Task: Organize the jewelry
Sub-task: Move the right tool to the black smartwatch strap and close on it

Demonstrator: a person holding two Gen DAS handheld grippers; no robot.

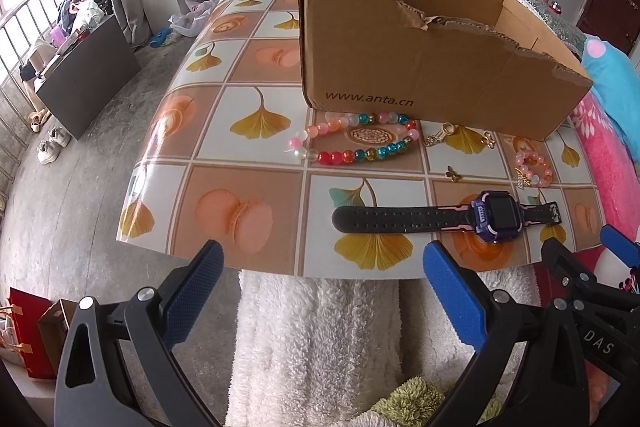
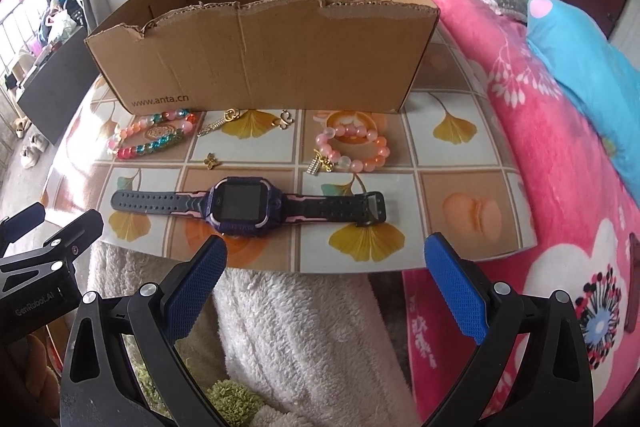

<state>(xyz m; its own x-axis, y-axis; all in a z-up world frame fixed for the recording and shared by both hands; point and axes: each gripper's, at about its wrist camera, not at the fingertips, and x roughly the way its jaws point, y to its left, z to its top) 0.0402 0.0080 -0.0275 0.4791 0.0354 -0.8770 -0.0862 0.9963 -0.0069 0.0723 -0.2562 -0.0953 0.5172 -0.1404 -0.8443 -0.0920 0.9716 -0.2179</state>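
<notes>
Right wrist view: our right tongs (image 2: 325, 259) gape wide, textured blue pads empty, short of the glossy tiled table (image 2: 460, 163). On it lie a rubbery black-strapped watch (image 2: 240, 205), a pink bead bracelet (image 2: 352, 147), a multicoloured bead bracelet (image 2: 154, 139) and small gold butterfly charms (image 2: 285, 119), before the torn corrugated cardboard box (image 2: 260, 63). Our left tongs (image 1: 322, 259) are equally spread and empty.

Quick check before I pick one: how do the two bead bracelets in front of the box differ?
The multicolour bracelet mixes red, teal, amber and pink beads; the pink bracelet is pink and frosted white only. The multicolour bracelet lies as a long flattened loop, the pink bracelet as a rounder one. The pink bracelet carries small metal charms; none show on the multicolour bracelet. Both lie flat on the table, outside the cardboard box.
</notes>
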